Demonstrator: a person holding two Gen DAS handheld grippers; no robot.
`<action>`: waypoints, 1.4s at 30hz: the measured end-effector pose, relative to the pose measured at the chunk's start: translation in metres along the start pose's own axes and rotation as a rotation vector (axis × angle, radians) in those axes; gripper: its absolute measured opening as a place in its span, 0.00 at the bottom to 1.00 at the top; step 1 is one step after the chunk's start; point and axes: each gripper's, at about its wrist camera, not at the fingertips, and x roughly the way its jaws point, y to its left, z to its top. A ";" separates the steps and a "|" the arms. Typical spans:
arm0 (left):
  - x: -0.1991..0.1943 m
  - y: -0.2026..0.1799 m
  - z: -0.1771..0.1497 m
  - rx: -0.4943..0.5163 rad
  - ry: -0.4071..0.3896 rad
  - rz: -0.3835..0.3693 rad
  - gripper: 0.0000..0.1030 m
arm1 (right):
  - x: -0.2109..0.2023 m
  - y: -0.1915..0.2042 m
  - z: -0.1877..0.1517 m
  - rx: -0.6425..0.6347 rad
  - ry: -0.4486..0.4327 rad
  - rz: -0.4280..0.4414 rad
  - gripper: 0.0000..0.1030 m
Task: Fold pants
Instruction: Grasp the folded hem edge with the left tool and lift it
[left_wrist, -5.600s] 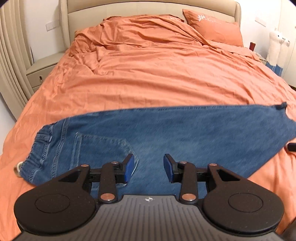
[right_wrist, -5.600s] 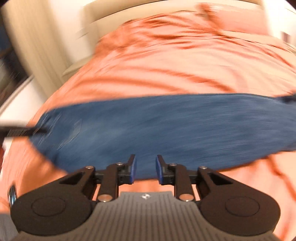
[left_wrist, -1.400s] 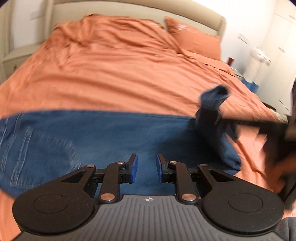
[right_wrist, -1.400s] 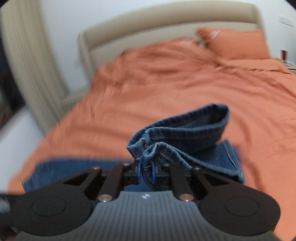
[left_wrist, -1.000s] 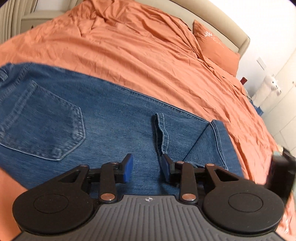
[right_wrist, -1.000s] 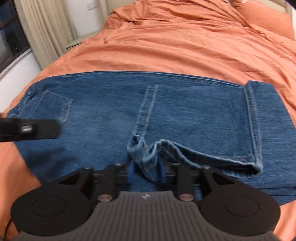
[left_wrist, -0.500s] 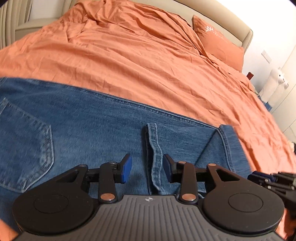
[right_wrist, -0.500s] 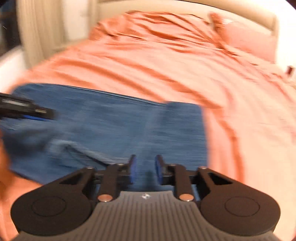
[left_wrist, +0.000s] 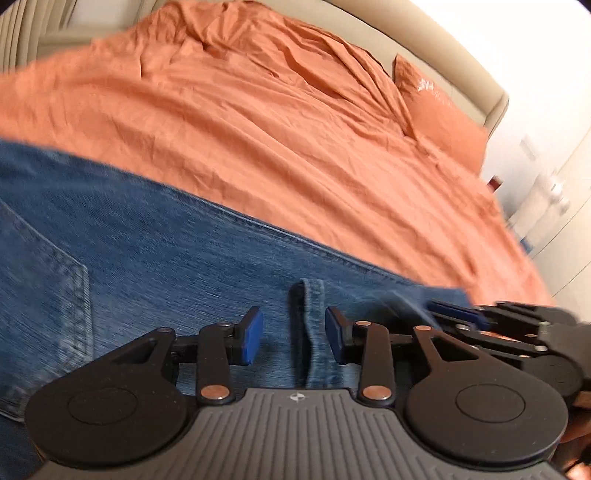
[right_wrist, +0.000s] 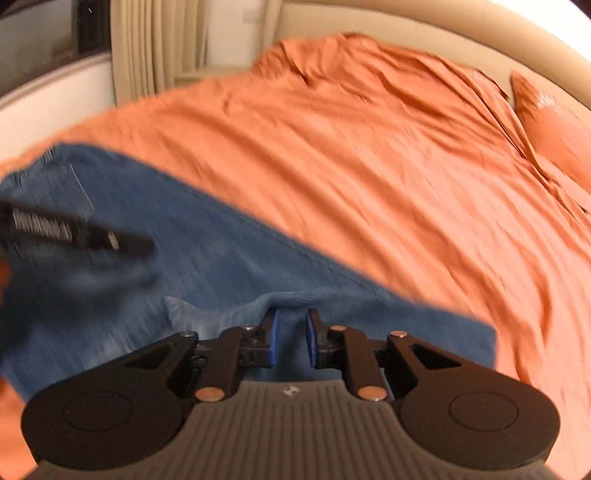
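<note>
Beyond jeans' (left_wrist: 155, 236) far edge, bare orange bedspread (left_wrist: 295, 122).

Support: we saw a bed (left_wrist: 280, 155) under a wrinkled orange cover | Head end: 1 orange pillow (left_wrist: 439, 110) lay against the beige headboard (left_wrist: 443, 59) | On the cover: we found blue jeans (left_wrist: 155, 258) lying flat across the near part, 1 leg end folded back over them

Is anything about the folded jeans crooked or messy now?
Mostly neat. The jeans lie flat on the orange bedcover, but near the hem the folded-over end looks slightly bunched; blur hides details.
</note>
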 end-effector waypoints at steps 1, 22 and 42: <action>0.000 0.004 0.001 -0.028 0.001 -0.023 0.40 | 0.001 0.002 0.004 0.013 -0.012 0.003 0.12; 0.015 -0.042 -0.036 0.232 0.047 0.020 0.42 | -0.082 -0.033 -0.116 0.438 -0.097 -0.262 0.25; -0.012 -0.049 -0.033 0.250 -0.068 0.024 0.04 | -0.073 -0.061 -0.130 0.574 -0.181 -0.322 0.25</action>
